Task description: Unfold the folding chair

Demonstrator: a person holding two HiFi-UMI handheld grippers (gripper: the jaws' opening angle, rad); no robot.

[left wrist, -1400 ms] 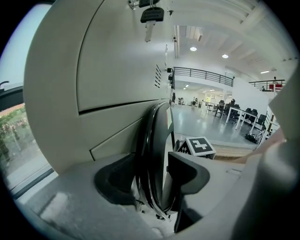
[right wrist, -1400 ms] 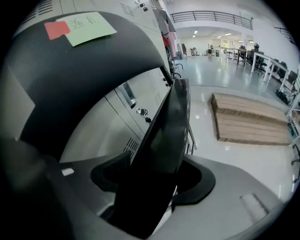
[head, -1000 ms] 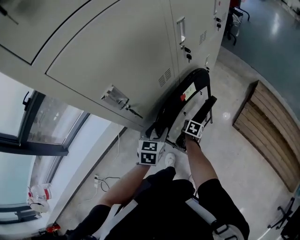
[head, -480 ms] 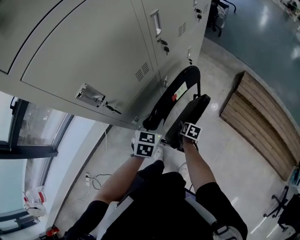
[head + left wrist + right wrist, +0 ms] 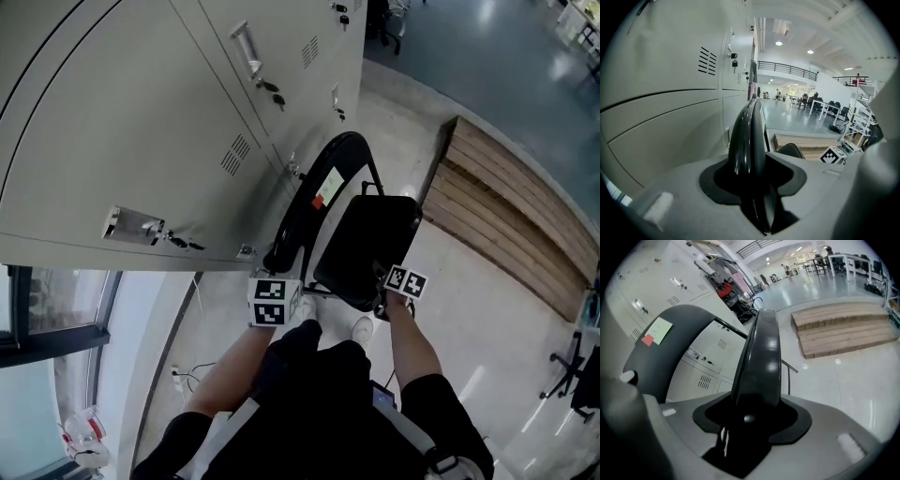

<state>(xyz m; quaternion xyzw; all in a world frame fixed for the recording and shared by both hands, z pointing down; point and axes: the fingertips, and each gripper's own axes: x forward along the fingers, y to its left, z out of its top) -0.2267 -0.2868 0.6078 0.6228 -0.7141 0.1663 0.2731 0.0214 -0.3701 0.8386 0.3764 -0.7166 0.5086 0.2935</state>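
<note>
Folding chair by lockers, wooden platform beyond, left gripper and right gripper jaws closing on it

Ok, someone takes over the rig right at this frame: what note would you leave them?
Left tool: jaws closing on the edge of the black backrest.
Right tool: jaws closing on the edge of the seat.
Both parts stand beside the grey lockers, with the wooden platform on the other side.
Done: the seat is swung out from the backrest.
Left: probably press the seat down until it is fully open. I cannot tell if it is there yet. Then let go.
</note>
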